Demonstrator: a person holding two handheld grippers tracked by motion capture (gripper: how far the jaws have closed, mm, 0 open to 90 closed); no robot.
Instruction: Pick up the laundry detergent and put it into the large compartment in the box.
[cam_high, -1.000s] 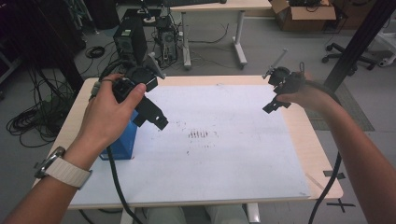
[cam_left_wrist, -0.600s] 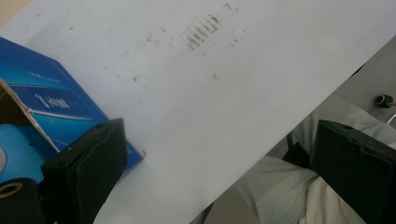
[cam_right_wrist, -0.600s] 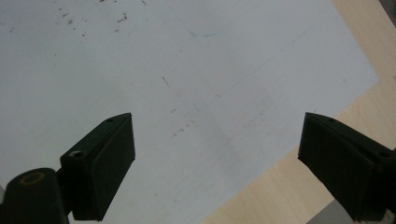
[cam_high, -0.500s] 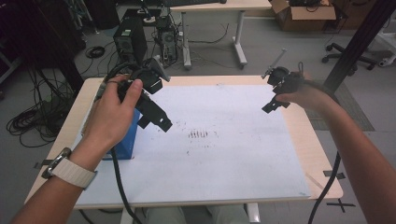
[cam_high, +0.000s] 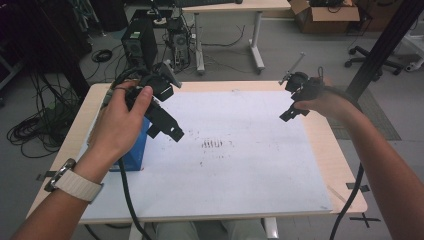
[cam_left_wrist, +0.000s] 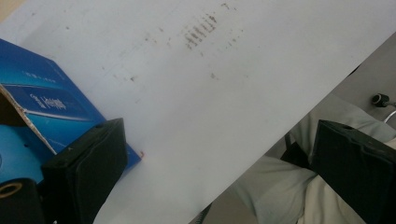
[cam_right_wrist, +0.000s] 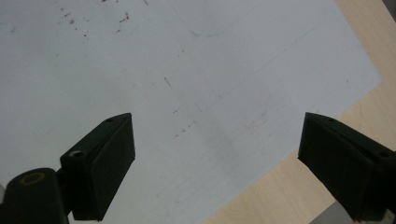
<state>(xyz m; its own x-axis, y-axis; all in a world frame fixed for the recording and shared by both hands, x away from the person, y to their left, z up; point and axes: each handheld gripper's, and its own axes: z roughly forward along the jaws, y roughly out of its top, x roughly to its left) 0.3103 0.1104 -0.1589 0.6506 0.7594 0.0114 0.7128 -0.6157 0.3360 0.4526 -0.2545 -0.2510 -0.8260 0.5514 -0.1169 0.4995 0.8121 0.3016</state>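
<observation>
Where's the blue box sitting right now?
In the high view, the blue box sits at the table's left edge on the white sheet, beneath the left tongs.

Wooden table (cam_high: 345, 165), light top. White sheet (cam_high: 240, 170) covers most of it, scuffed with dark marks near centre. Blue box (cam_high: 134, 150) stands at the sheet's left edge.

Lab or workshop setting. Grey floor strewn with coiled black cables (cam_high: 30, 132); computer tower (cam_high: 136, 42) and electronics standing behind the surface (cam_high: 345, 165); cardboard box (cam_high: 325, 11) under a second desk (cam_high: 240, 7); office chair base (cam_high: 367, 54) at right.
</observation>
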